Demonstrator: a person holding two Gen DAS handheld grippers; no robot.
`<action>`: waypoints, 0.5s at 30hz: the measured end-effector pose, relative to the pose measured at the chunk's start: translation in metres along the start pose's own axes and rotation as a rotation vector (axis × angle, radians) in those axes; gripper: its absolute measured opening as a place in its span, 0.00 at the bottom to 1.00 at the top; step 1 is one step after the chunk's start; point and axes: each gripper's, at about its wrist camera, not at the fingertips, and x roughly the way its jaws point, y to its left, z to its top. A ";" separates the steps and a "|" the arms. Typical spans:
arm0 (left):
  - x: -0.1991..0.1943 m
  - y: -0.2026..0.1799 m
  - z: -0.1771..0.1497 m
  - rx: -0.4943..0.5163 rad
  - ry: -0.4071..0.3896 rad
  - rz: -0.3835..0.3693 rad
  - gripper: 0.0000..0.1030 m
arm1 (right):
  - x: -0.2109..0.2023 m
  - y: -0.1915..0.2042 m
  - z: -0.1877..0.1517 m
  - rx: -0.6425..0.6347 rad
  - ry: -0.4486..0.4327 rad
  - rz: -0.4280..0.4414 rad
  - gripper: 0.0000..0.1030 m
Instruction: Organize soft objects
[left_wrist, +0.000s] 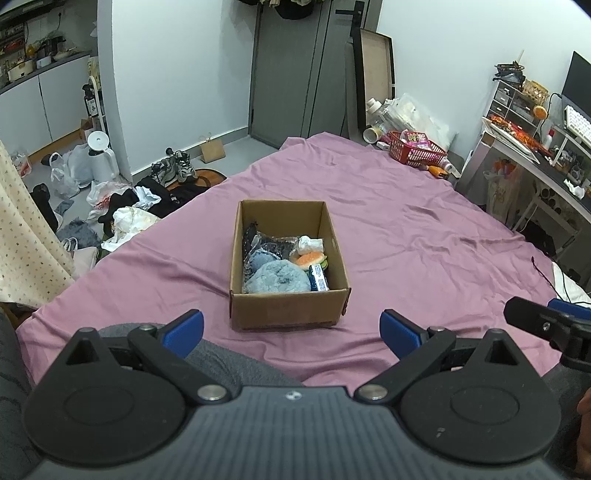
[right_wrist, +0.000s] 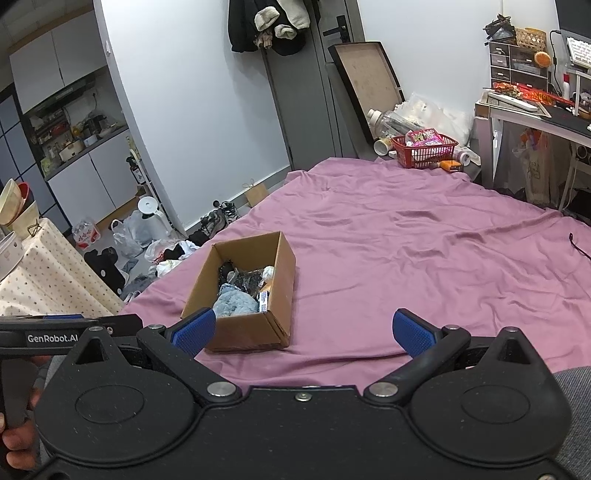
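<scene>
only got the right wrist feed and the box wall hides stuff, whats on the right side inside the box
Observer: The left wrist view shows an orange and white soft piece between the white wad and the blue-white packet.
Operator: is the left tool holding anything
Observer: No, the left tool is open, nothing between its fingers.
Operator: box lined up with it
Observer: Yes, the cardboard box sits straight ahead, centred between its fingers.
</scene>
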 end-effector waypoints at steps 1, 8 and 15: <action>0.001 0.000 0.000 0.000 0.001 0.001 0.98 | 0.000 0.000 0.000 0.000 -0.001 0.001 1.00; -0.001 -0.005 0.001 0.010 -0.004 -0.006 0.98 | 0.000 0.000 0.000 0.001 0.000 0.002 1.00; 0.003 -0.014 0.006 0.017 -0.025 -0.017 0.98 | -0.001 -0.001 -0.001 0.001 0.000 0.006 1.00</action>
